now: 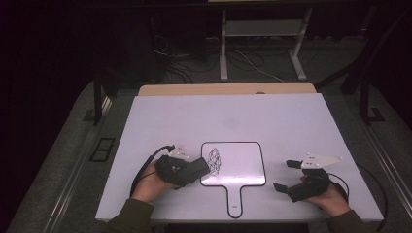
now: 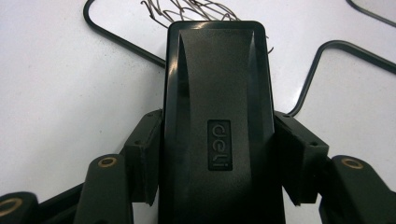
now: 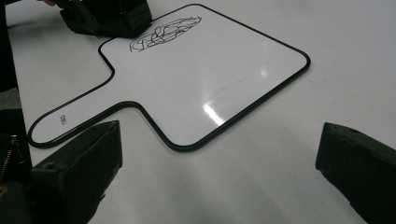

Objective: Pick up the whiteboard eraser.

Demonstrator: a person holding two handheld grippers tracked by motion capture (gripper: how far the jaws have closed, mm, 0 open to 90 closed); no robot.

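A black whiteboard eraser (image 2: 217, 126), marked "deli", is clamped between the jaws of the left hand-held gripper (image 1: 197, 170), its front end lying just at the black scribble (image 1: 214, 160) on a paddle-shaped whiteboard (image 1: 243, 167). The whiteboard is laid flat on the white desk (image 1: 194, 121), handle toward the person. The right hand-held gripper (image 1: 285, 174) is held just right of the board, jaws apart, nothing between them

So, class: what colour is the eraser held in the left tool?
Black eraser, with an embossed logo; clearest in the left gripper view, clamped by the left tool.
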